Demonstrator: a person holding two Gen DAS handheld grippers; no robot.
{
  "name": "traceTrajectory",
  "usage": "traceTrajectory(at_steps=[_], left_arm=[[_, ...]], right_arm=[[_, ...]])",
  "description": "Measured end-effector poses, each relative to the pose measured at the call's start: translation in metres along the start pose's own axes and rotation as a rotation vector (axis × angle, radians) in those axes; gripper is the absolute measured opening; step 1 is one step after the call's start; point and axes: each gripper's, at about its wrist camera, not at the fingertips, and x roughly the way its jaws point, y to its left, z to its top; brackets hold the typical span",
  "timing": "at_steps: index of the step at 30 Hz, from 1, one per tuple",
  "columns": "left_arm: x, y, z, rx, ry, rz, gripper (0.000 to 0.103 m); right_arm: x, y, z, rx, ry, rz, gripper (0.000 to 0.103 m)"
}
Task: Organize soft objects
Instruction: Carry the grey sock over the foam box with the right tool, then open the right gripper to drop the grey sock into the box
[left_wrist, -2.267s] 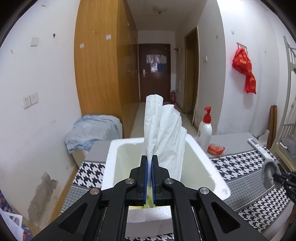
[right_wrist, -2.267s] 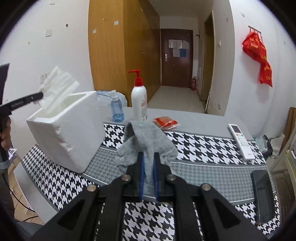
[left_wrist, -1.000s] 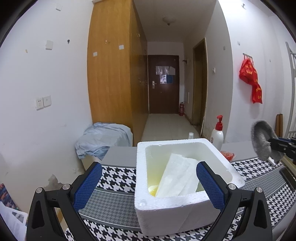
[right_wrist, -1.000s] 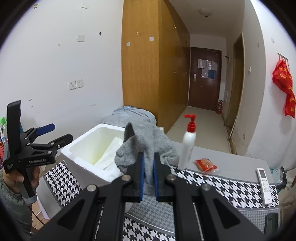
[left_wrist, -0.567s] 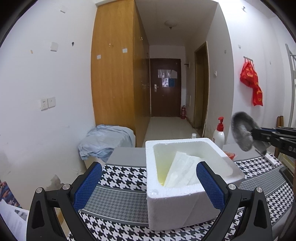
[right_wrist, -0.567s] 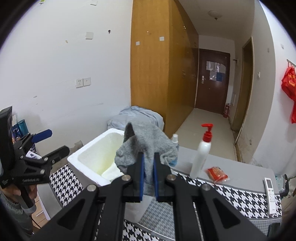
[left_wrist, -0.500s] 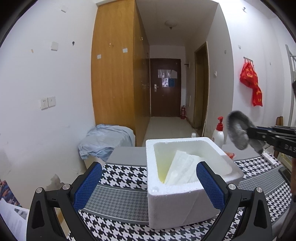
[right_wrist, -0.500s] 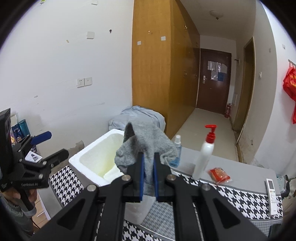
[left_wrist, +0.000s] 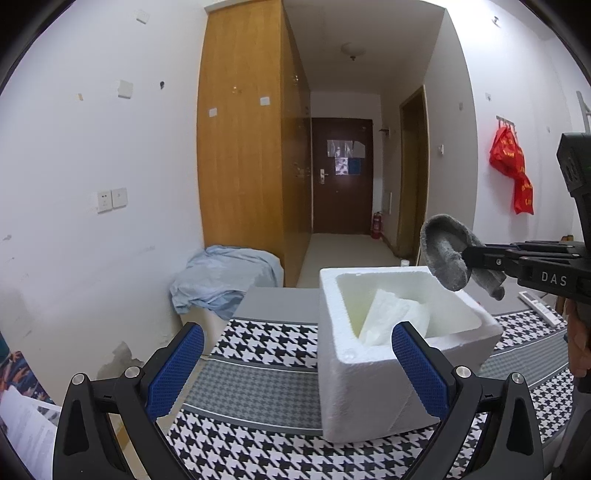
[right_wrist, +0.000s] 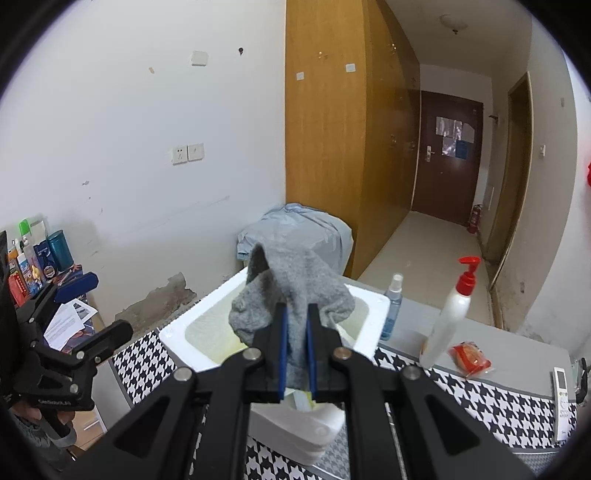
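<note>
- The right gripper (right_wrist: 294, 338) is clamped on a grey sock (right_wrist: 291, 295), which is held in the air above the open white foam box (left_wrist: 373, 384); the bunched fabric stands up beyond the fingers (right_wrist: 280, 343).
- The left gripper (left_wrist: 295, 354) is spread wide and holds nothing, set back from the near side of the box.
- A white folded cloth (left_wrist: 391, 321) already lies inside the box, leaning against its inner wall.
- For a clean drop, the sock is best carried over the middle of the opening and lowered past the rim before the jaws are parted, since a limp toe or cuff could drape over the edge.
- The left gripper is best kept out of the way.
- The letters "DAS" are read on the right gripper's body in the left wrist view; small print on the left gripper's side in the right wrist view is too blurred to read.
- A red-capped pump bottle (right_wrist: 448, 314) and a blue spray bottle (right_wrist: 391, 306) stand beside the box on the houndstooth tablecloth (left_wrist: 266, 343); no label can be read on them.
</note>
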Motion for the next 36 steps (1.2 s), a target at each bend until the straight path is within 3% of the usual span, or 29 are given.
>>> traceTrajectory(at_steps=[24, 25, 27, 28, 29, 36], left_arm=[[-0.006, 0.024, -0.014, -0.028, 0.014, 0.017, 0.102], [-0.006, 0.025, -0.014, -0.031, 0.012, 0.018, 0.102], [-0.007, 0.026, -0.015, -0.035, 0.01, 0.018, 0.102], [-0.007, 0.027, -0.015, -0.036, 0.01, 0.019, 0.102], [-0.008, 0.027, -0.015, -0.035, 0.011, 0.021, 0.102], [-0.008, 0.027, -0.014, -0.037, 0.011, 0.024, 0.102]], right_arm=[[0.039, 0.015, 0.004, 0.007, 0.075, -0.001, 0.012], [0.042, 0.015, 0.003, 0.003, 0.087, -0.011, 0.014], [0.046, 0.016, 0.002, 0.006, 0.101, -0.026, 0.037], [0.047, 0.015, 0.0, 0.012, 0.106, -0.027, 0.062], [0.047, 0.015, -0.001, 0.016, 0.106, -0.026, 0.074], [0.041, 0.025, -0.006, -0.016, 0.101, -0.024, 0.076]])
